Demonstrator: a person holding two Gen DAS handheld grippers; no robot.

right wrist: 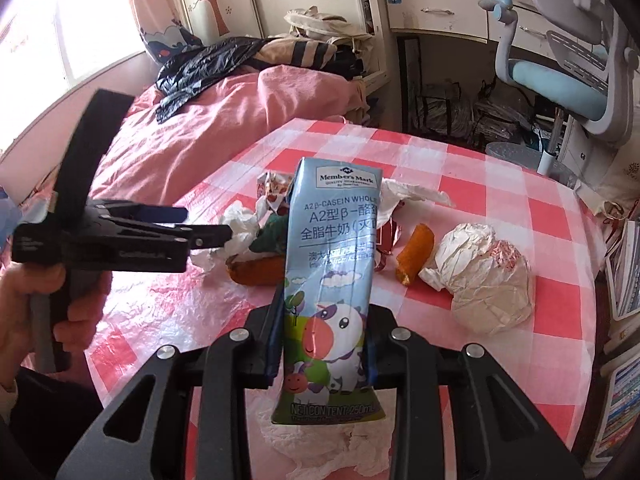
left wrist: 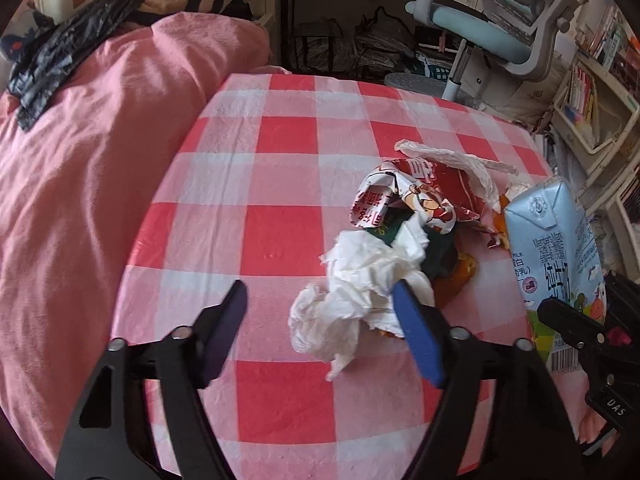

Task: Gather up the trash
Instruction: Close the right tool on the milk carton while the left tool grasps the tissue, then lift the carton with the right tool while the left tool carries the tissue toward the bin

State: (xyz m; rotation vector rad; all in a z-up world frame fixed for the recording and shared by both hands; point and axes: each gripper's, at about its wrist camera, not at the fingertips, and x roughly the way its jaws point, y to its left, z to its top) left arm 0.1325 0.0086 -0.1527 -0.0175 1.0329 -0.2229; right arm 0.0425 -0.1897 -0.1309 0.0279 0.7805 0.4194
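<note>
My right gripper [right wrist: 324,340] is shut on a light blue milk carton [right wrist: 332,264] and holds it upright above the table; the carton also shows in the left wrist view [left wrist: 556,248]. My left gripper [left wrist: 320,312] is open just above the table, its right finger against a crumpled white tissue [left wrist: 360,292]; it also shows in the right wrist view [right wrist: 204,228]. Behind the tissue lies a crushed red-and-white wrapper [left wrist: 412,196] and orange peel [left wrist: 460,272]. More peel [right wrist: 414,254] and a crumpled paper ball [right wrist: 484,276] lie right of the carton.
The round table has a red-and-white checked cloth [left wrist: 280,168]. A bed with pink bedding [left wrist: 100,160] and a black plastic bag [left wrist: 52,64] lies to the left. A desk chair [left wrist: 500,28] and bookshelves [left wrist: 592,92] stand behind the table.
</note>
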